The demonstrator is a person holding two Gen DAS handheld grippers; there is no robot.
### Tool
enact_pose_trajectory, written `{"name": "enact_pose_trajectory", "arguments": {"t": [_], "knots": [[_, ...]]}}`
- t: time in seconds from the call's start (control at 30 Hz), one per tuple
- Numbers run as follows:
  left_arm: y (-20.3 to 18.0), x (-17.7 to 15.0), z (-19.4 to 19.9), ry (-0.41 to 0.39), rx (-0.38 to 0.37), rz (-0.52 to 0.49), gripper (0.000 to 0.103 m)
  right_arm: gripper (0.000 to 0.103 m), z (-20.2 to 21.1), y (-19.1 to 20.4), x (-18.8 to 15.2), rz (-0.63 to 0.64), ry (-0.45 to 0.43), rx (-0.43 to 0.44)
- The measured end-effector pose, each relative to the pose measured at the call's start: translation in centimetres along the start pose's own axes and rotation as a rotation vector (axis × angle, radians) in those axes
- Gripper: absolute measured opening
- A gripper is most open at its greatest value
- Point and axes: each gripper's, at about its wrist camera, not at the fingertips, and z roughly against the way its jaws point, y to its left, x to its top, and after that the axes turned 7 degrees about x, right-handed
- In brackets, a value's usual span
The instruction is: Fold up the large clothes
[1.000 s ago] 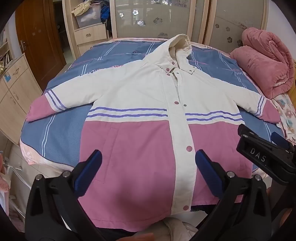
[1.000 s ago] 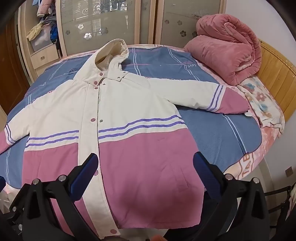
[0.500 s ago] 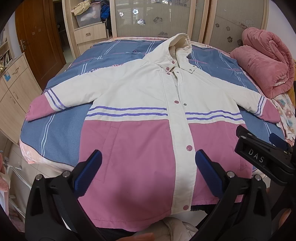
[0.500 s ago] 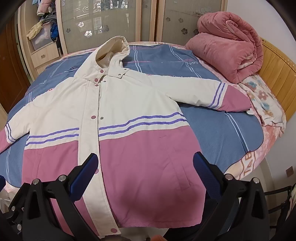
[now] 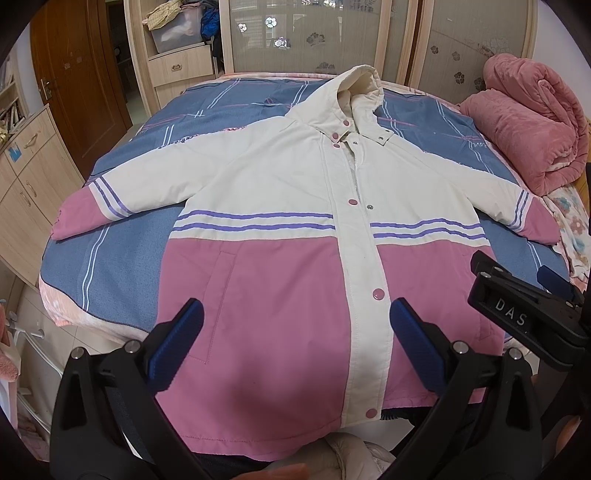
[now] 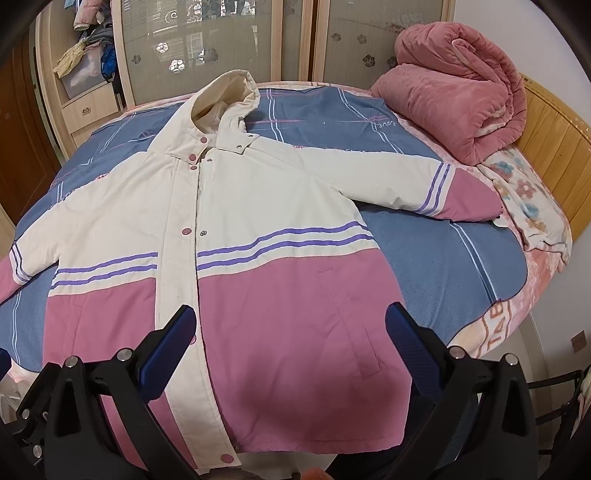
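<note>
A hooded jacket (image 5: 280, 192), cream on top and pink below with purple stripes, lies flat and buttoned on the bed, sleeves spread out, hood far from me. It also shows in the right wrist view (image 6: 258, 206). My left gripper (image 5: 295, 339) is open and empty, held above the pink hem left of the button placket. My right gripper (image 6: 288, 343) is open and empty above the hem's right half. The right gripper also shows at the right edge of the left wrist view (image 5: 524, 314).
The bed has a blue striped cover (image 5: 122, 258). A rolled pink blanket (image 6: 454, 107) and a floral pillow (image 6: 528, 199) lie at the right by the wooden headboard (image 6: 554, 144). Wardrobe doors (image 5: 317, 33) stand behind. A wooden cabinet (image 5: 26, 173) stands left.
Both grippers have moved slightly forward and up over the jacket's hem. The jacket has not moved.
</note>
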Motion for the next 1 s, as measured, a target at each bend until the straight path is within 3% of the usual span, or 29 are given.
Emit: {"name": "enact_pose_trajectory", "arguments": {"t": [1.0], "knots": [[0.01, 0.04, -0.05, 0.004, -0.001, 0.0, 0.101, 0.102, -0.42, 0.05, -0.03, 0.003, 0.011, 0.003]]}}
